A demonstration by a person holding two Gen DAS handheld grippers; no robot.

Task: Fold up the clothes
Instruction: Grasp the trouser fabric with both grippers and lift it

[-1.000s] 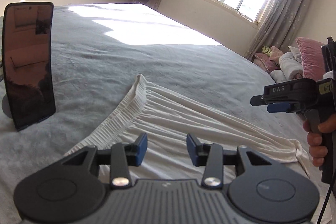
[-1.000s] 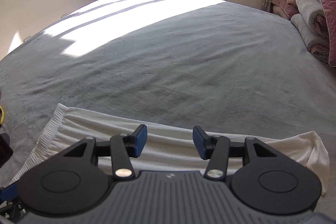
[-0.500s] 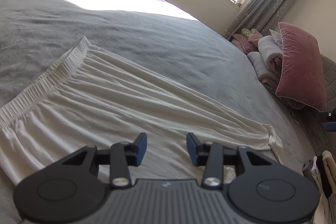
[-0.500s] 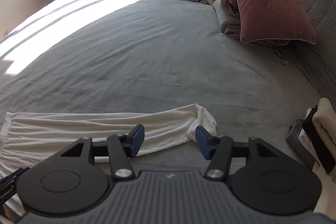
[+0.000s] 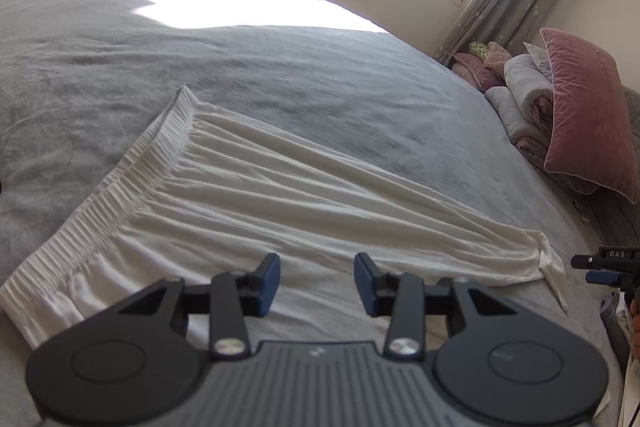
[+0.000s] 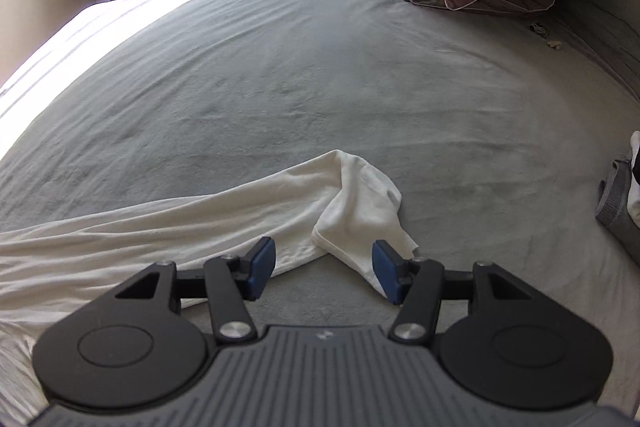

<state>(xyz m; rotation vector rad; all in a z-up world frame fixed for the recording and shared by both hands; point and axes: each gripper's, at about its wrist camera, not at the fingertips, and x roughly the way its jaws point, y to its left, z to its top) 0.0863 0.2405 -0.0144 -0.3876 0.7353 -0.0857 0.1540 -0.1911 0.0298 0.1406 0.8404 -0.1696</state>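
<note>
Cloth is what can betray me here: the white garment (image 5: 280,195) lies stretched long across the grey bed (image 6: 320,87), elastic waistband at one end, the far tip (image 6: 360,203) crumpled over on itself. My left gripper (image 5: 317,281) hangs above its middle, jaws apart and holding nothing; my right gripper (image 6: 324,269) hovers by that bunched tip, jaws apart too, empty. If I pinch the tip as it lies, I judge I may catch only one layer, or the blanket nap with it, and any fold would come out skewed. Thin, limp fabric could slip from the pads (image 6: 386,271).
</note>
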